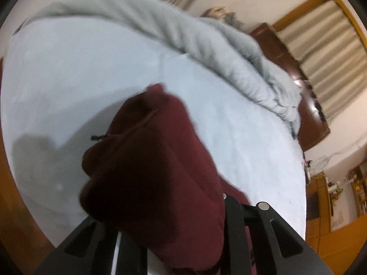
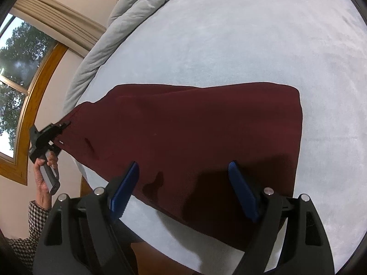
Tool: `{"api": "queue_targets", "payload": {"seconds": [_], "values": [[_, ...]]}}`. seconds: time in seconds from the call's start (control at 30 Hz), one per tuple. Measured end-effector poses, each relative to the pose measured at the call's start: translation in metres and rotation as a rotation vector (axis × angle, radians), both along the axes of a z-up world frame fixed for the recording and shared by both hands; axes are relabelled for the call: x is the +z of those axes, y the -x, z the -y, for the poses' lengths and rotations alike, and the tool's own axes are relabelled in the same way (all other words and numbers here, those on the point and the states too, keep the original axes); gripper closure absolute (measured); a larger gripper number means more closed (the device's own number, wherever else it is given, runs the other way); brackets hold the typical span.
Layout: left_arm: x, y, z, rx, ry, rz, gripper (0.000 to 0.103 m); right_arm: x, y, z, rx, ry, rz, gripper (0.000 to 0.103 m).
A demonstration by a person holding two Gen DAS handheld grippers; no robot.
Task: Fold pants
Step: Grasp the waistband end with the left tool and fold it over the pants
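Maroon pants [image 2: 195, 142] lie mostly flat on the pale blue bed sheet [image 2: 229, 34], one end lifted off toward the bed's edge. Left gripper [image 2: 62, 126] is clamped on that lifted end — in the left wrist view the fabric bunches right up against its fingers and fills the lower frame, a dark drawstring tip poking out, so this is likely the waistband end. The person's left hand [image 2: 44, 174] grips the tool handle.

Right gripper [image 2: 183, 171] hovers just above the near part of the pants, blue pads [image 2: 128, 183] spread wide apart, nothing between them — released, holding nothing.

A rumpled grey duvet [image 1: 206, 45] is pushed to the far side of the bed, well apart from the pants. Window with wood frame [image 2: 29, 87] beyond the bed edge.

Handling judgement: cloth looks soft, thickish, fleece-like — light, limp, no stiffness, drapes and sags wherever unsupported. Not slippery, not fragile. Should pinch easily but one grip point will let the rest droop and twist. Best hold seems to be at an edge or corner, through all layers, e.g. the near hem edge under the right gripper, matching the left's hold so the fold carries over evenly. Risk: grabbing only the top layer, or sheet with it.
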State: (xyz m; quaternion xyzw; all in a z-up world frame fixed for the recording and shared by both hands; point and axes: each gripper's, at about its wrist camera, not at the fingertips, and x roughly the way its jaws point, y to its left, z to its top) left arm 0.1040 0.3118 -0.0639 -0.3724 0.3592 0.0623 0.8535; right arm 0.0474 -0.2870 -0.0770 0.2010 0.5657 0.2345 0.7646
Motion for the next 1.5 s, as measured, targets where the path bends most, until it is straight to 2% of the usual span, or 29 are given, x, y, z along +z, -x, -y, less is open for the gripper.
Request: {"api": "queue_targets", "payload": {"seconds": [0.07, 0.23, 0.37, 0.6, 0.73, 0.83, 1.03, 1.13, 1.2, 1.27, 1.37, 1.43, 1.5], "values": [[0.016, -0.003, 0.015, -0.044, -0.025, 0.052, 0.085, 0.001, 0.001, 0.002, -0.001, -0.005, 0.002, 0.023], [0.057, -0.008, 0.080, -0.234, -0.139, 0.175, 0.085, 0.003, 0.004, 0.009, -0.013, -0.027, 0.007, 0.023], [0.070, -0.006, 0.136, -0.371, -0.224, 0.199, 0.085, 0.004, 0.006, 0.011, -0.016, -0.034, 0.013, 0.023], [0.054, -0.004, 0.209, -0.551, -0.317, 0.146, 0.085, 0.006, 0.006, 0.021, -0.035, -0.062, 0.013, 0.023], [0.042, -0.001, 0.235, -0.611, -0.332, 0.106, 0.084, 0.005, 0.006, 0.025, -0.042, -0.075, 0.013, 0.023], [0.034, 0.008, 0.259, -0.655, -0.402, 0.082, 0.084, 0.005, 0.006, 0.025, -0.042, -0.079, 0.013, 0.022], [0.009, 0.020, 0.296, -0.751, -0.460, 0.004, 0.082, 0.002, 0.006, 0.026, -0.041, -0.085, 0.014, 0.022], [0.003, 0.025, 0.301, -0.754, -0.479, 0.003, 0.077, -0.001, 0.006, 0.028, -0.044, -0.092, 0.010, 0.022], [0.006, 0.027, 0.298, -0.764, -0.419, 0.007, 0.041, -0.002, 0.006, 0.028, -0.043, -0.096, 0.011, 0.022], [0.009, 0.029, 0.296, -0.782, -0.332, 0.002, 0.021, -0.002, 0.005, 0.028, -0.041, -0.094, 0.012, 0.022], [0.018, 0.043, 0.299, -0.852, -0.318, 0.021, 0.020, -0.002, 0.004, 0.029, -0.040, -0.096, 0.012, 0.022], [0.030, 0.050, 0.291, -0.891, -0.246, 0.062, 0.019, -0.002, 0.004, 0.029, -0.041, -0.100, 0.011, 0.022], [0.041, 0.050, 0.280, -0.872, -0.177, 0.088, 0.019, -0.003, 0.004, 0.030, -0.042, -0.100, 0.010, 0.021]]}}
